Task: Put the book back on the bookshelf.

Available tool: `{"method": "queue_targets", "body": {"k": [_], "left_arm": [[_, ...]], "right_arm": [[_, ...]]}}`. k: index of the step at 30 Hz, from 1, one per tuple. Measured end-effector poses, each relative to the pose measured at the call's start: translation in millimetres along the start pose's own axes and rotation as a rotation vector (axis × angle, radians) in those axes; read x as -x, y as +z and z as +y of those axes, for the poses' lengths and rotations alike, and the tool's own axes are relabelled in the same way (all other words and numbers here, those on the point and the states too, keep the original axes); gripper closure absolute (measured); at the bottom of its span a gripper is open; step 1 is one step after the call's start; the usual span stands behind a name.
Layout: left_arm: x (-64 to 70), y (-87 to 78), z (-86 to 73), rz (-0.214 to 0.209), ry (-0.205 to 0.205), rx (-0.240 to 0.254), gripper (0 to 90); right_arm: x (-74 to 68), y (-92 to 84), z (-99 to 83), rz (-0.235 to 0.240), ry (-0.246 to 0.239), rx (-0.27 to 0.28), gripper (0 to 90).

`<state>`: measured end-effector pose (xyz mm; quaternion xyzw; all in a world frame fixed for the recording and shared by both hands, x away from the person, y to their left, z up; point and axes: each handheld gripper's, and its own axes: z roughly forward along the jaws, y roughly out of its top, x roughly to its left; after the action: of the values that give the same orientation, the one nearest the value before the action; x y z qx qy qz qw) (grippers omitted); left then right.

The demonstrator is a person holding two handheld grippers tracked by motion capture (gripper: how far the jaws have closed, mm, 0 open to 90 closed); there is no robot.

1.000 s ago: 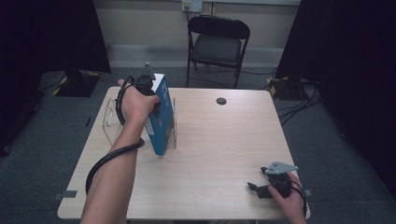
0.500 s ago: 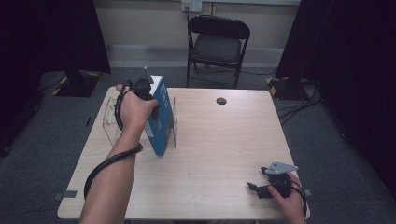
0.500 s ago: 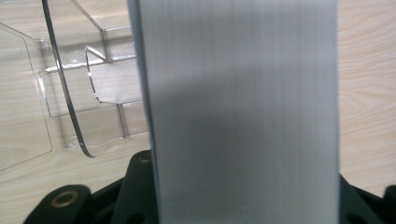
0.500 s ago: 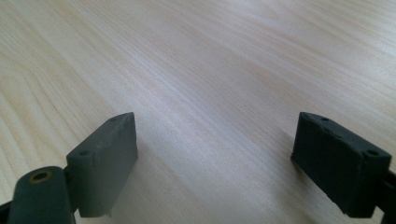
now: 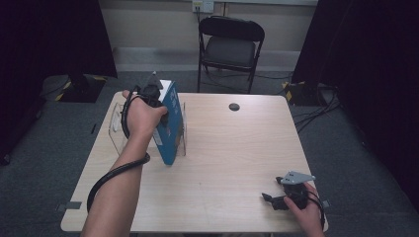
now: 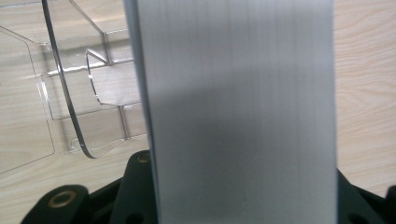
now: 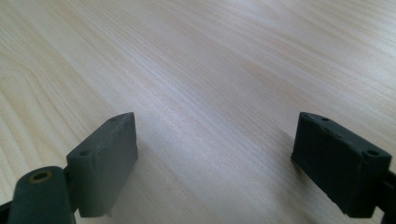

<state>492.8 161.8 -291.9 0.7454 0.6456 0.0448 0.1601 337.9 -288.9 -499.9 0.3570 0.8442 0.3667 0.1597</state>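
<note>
Looking at a light wood tabletop [image 5: 217,163] on grey carpet, folding chair [image 5: 231,47] past the far edge. Blue box [image 5: 169,123], white-sided, upright by the clear acrylic rack [image 5: 118,129] near the left edge, clamped in the left gripper [image 5: 157,98]. Right gripper [image 5: 279,200] released, near-right corner. Nothing moved since earlier.

Pale wooden table [image 5: 222,163] on grey carpet [image 5: 346,148]. Beyond the far edge, well apart from both grippers, a black folding chair [image 5: 230,47] against a beige wall [image 5: 148,22] with a white socket [image 5: 202,5]. Black curtains, one [image 5: 54,37] behind the left gripper's side, another [image 5: 370,54] beyond the right gripper's. Cables [image 5: 316,106] across the carpet. Small dark disc [image 5: 234,106] near the table's far edge. Even, soft light.
</note>
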Motion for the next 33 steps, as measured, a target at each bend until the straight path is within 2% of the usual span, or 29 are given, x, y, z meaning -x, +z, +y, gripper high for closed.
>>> {"method": "queue_targets", "body": {"k": [7,10,12,14,15,22,27,33], "left_arm": [[-3.0,-17.2,-3.8,-0.035,0.002,0.056,54.6],[-4.3,-19.4,-6.6,-0.054,0.001,0.058,51.3],[-4.4,-20.7,-11.5,-0.058,0.027,0.063,49.6],[-3.8,-21.0,-13.4,-0.062,0.027,0.064,47.8],[-3.9,-21.9,-16.7,-0.065,0.042,0.064,47.1],[-5.5,-27.1,-25.2,-0.083,0.06,0.069,45.8],[-12.1,-29.7,-34.9,-0.133,0.06,0.076,45.8],[-16.6,-31.6,-43.3,-0.168,0.076,0.086,42.1]], "right_arm": [[0.0,0.1,0.0,0.001,0.0,0.001,13.1],[0.0,0.2,0.0,0.002,0.001,0.001,13.0],[0.0,0.4,-0.1,0.004,0.001,0.002,13.0],[0.0,0.5,-0.1,0.005,0.002,0.004,13.0],[0.0,0.5,-0.1,0.005,0.001,0.004,13.1],[0.0,0.5,-0.1,0.005,0.002,0.004,13.1],[-0.1,0.4,-0.1,0.004,0.002,0.002,13.0],[-0.1,0.5,-0.1,0.005,0.002,0.003,13.1]]}}
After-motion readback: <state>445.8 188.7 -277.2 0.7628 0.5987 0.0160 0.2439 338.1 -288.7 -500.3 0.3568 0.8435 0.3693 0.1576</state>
